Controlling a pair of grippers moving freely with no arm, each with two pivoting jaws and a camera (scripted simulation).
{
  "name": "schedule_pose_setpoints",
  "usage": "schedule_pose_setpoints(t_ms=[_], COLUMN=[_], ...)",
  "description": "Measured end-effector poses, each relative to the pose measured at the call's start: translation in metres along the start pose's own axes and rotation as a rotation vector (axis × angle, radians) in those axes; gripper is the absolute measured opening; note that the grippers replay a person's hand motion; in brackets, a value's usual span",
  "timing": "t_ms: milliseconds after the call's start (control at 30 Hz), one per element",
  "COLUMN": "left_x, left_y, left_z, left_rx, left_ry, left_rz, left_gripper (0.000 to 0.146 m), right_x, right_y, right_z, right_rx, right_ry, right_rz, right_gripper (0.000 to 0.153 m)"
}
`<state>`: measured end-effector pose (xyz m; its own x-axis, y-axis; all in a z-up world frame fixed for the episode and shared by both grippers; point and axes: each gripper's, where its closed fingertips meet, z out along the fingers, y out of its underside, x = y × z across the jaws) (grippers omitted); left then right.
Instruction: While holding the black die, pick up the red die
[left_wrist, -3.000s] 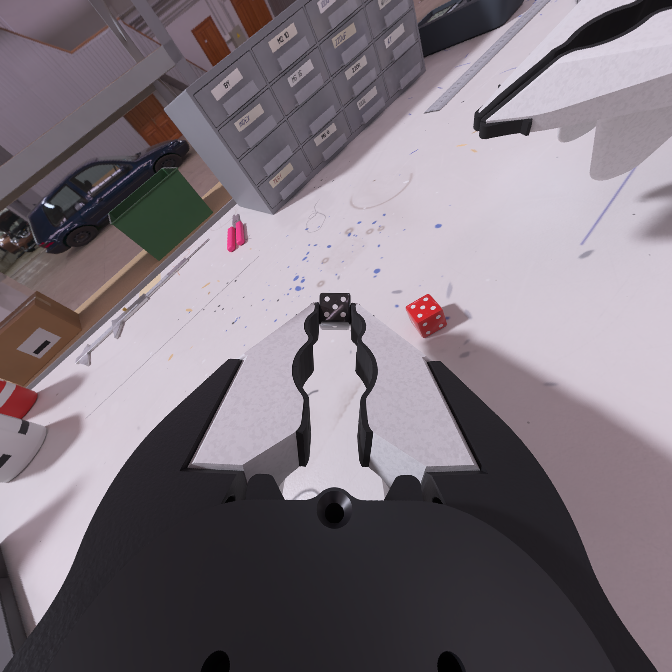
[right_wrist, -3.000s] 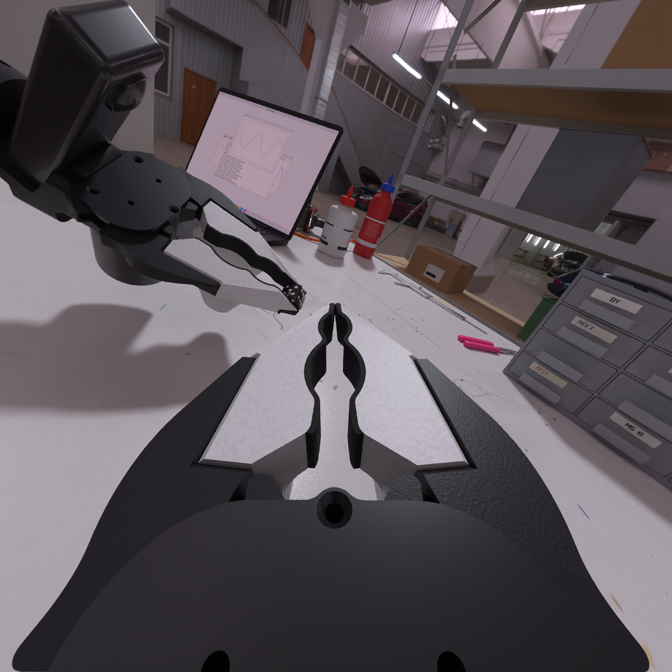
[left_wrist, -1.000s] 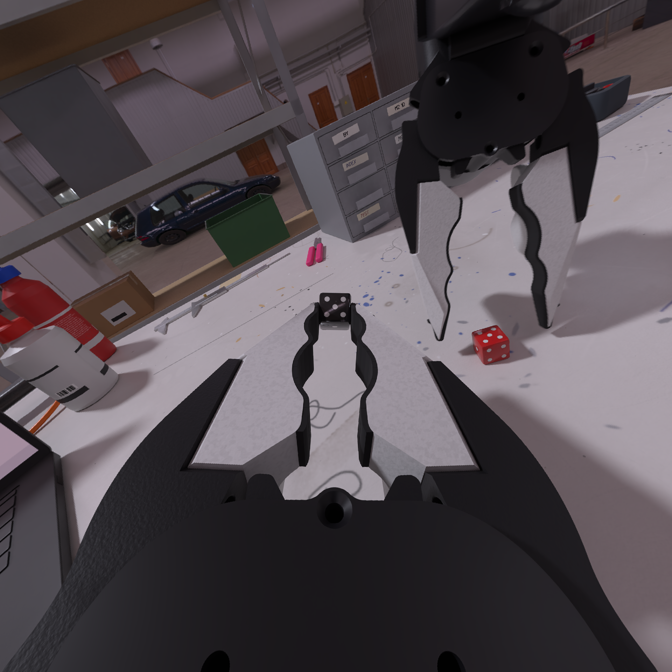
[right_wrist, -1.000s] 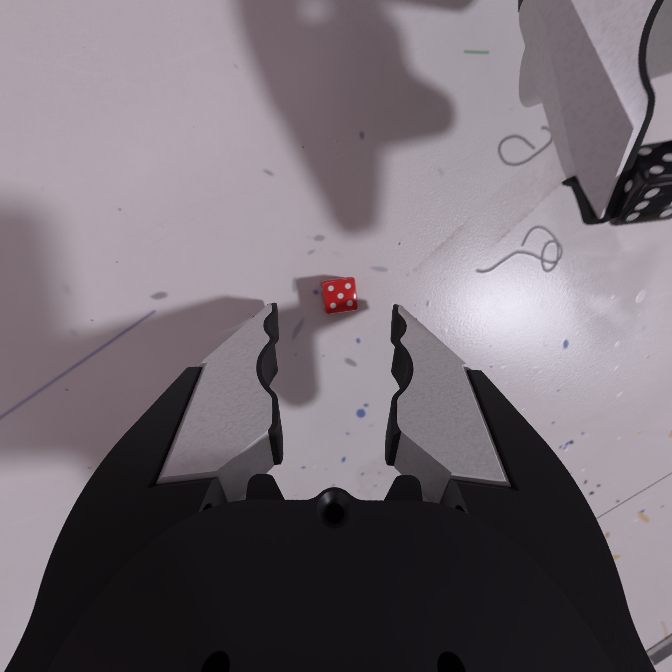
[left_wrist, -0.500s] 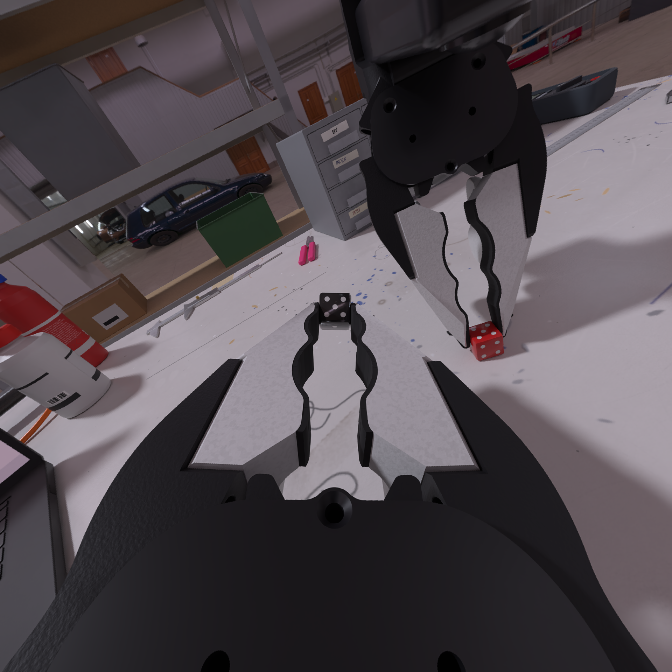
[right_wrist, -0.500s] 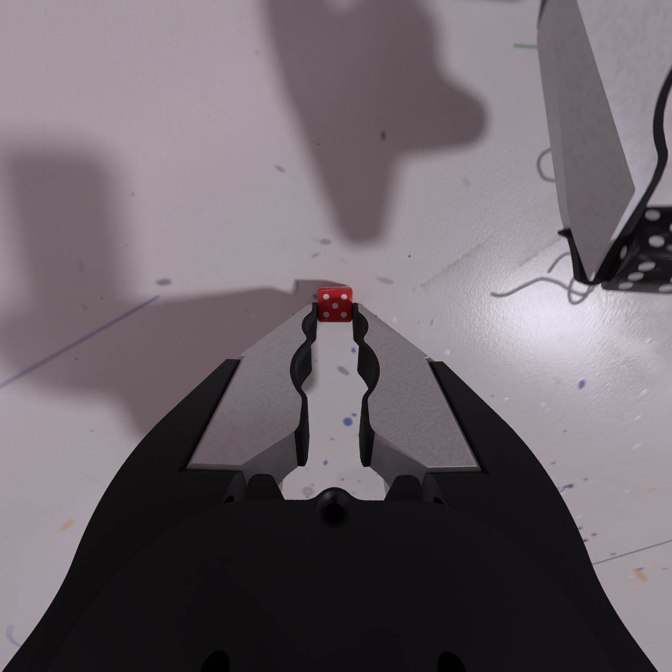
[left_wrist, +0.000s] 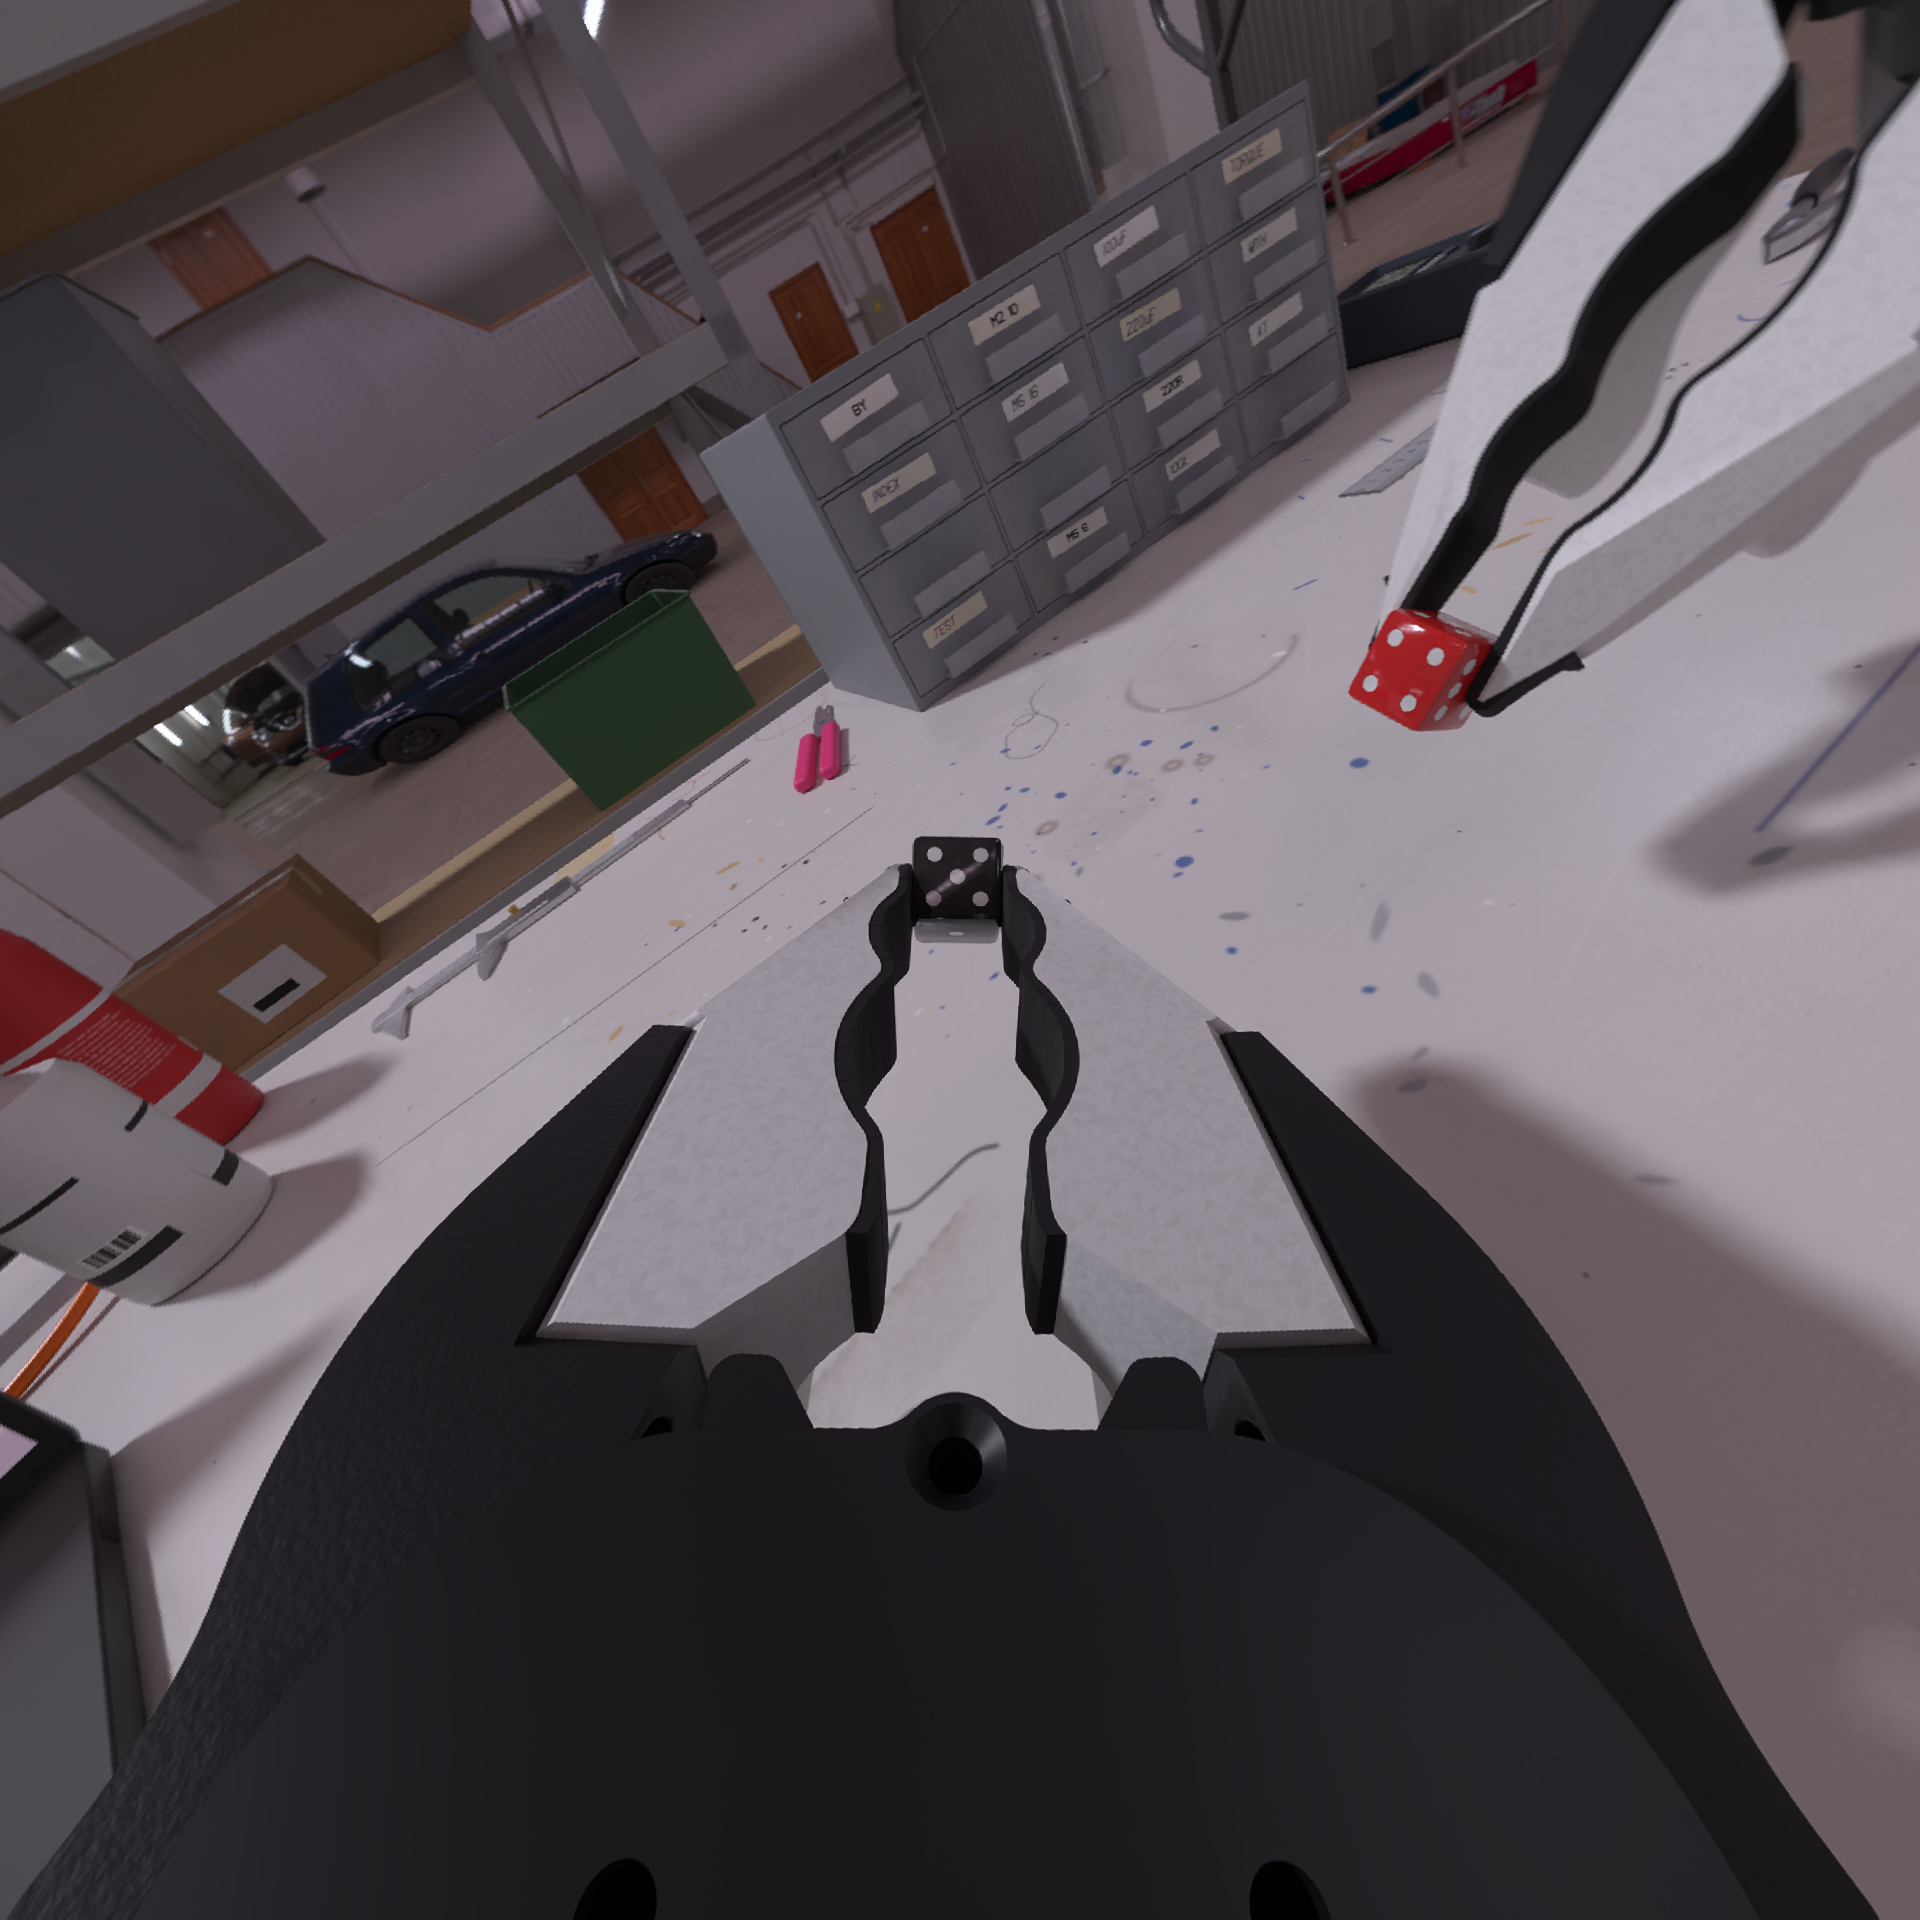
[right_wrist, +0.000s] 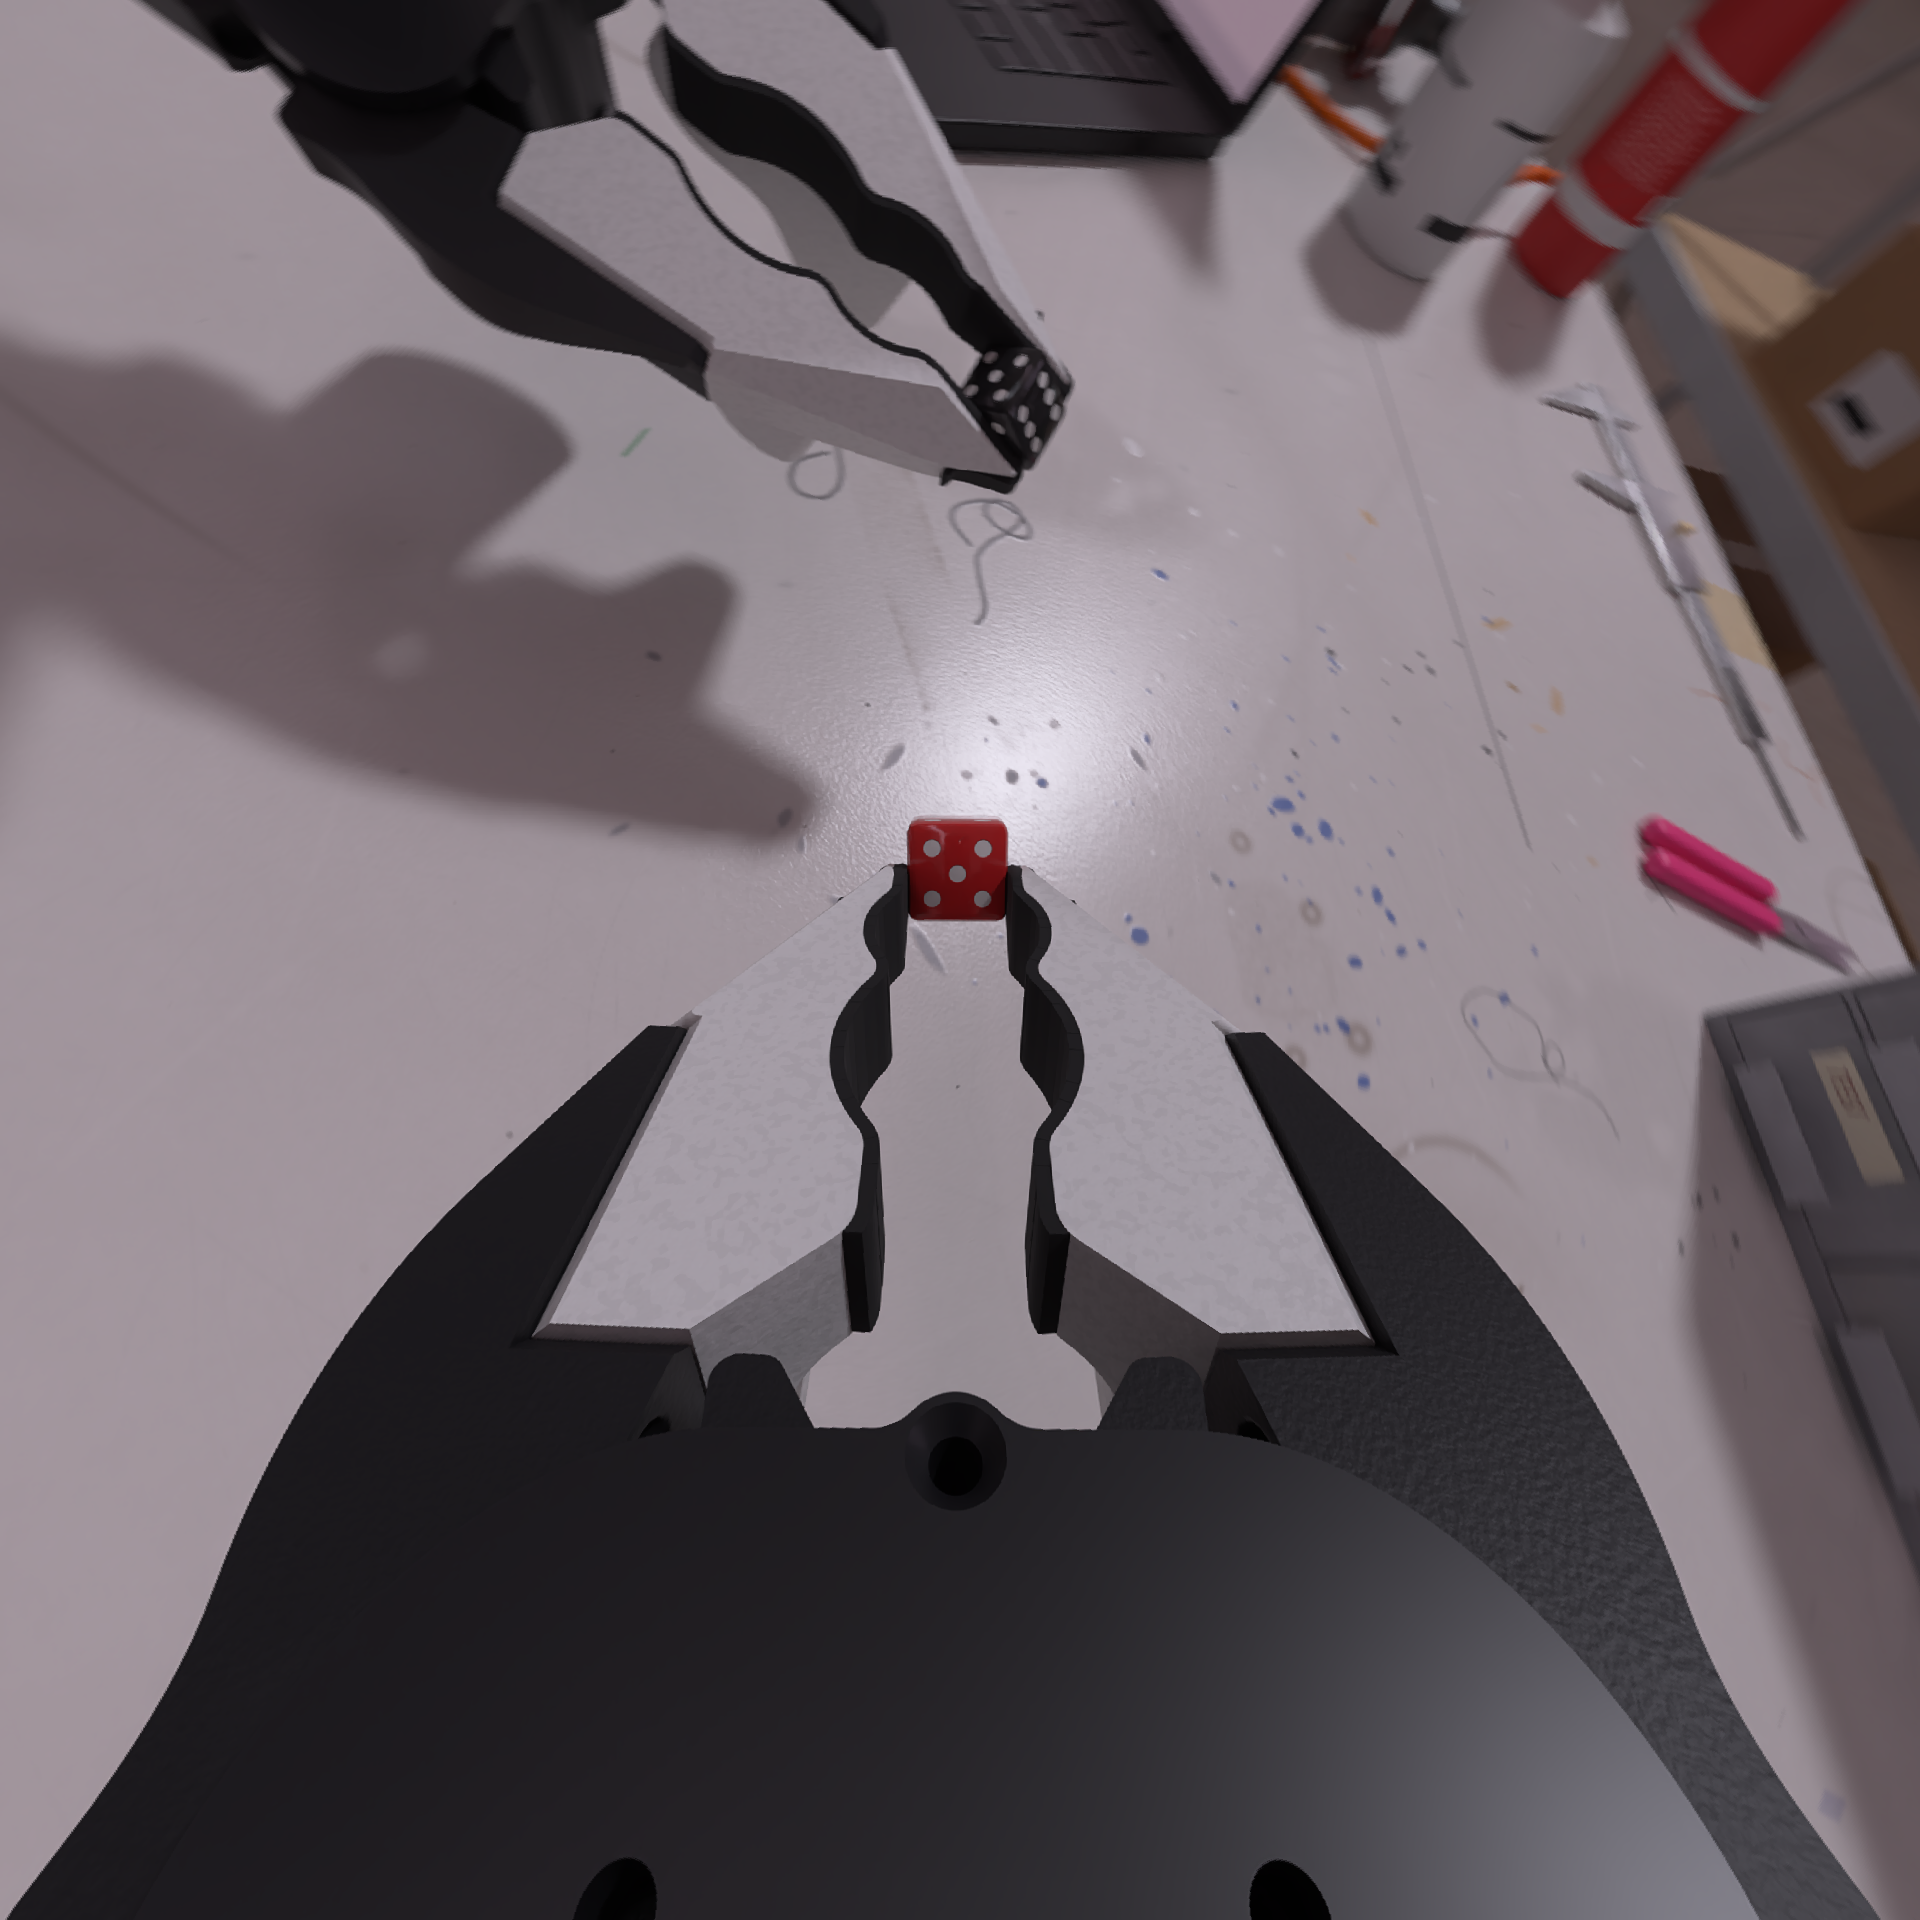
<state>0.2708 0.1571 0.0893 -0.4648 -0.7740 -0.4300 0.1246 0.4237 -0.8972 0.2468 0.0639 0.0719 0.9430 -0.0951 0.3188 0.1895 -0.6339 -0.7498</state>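
Both dice sit pinched at fingertips: the left gripper (left_wrist: 957, 906) clamps the black die (left_wrist: 956, 878), the right gripper (right_wrist: 957, 896) clamps the red die (right_wrist: 957, 869), lifted clear at two o'clock from the left.

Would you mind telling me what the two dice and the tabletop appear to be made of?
The red die looks like glossy hard plastic: rounded corners, a bright highlight on its face, and white pips. The black die seems the same, with a soft sheen on its dotted face. The tabletop looks like a smooth white laminate or painted board: it mirrors the lamp as a soft glare and carries paint specks.
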Motion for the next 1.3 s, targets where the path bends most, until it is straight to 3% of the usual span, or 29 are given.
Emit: schedule_pose_setpoints(t_ms=[233, 367, 533, 1300], left_x=[0.011, 0.019, 0.027, 0.034], left_y=[-0.003, -0.006, -0.004, 0.002], left_z=[0.003, 0.005, 0.008, 0.011], left_rx=[0.004, 0.018, 0.002, -0.027], left_ry=[0.039, 0.080, 0.116, 0.173], left_rz=[0.048, 0.094, 0.152, 0.150], left_gripper=[0.016, 0.016, 0.016, 0.016], right_x=[-0.003, -0.004, -0.006, -0.010], right_y=[0.022, 0.030, 0.036, 0.041], right_z=[-0.003, -0.006, -0.001, 0.006], right_rx=[0.029, 0.043, 0.023, -0.025], right_ry=[0.247, 0.337, 0.339, 0.335], right_rz=[0.091, 0.060, 0.064, 0.008], right_gripper=[0.018, 0.018, 0.018, 0.018])
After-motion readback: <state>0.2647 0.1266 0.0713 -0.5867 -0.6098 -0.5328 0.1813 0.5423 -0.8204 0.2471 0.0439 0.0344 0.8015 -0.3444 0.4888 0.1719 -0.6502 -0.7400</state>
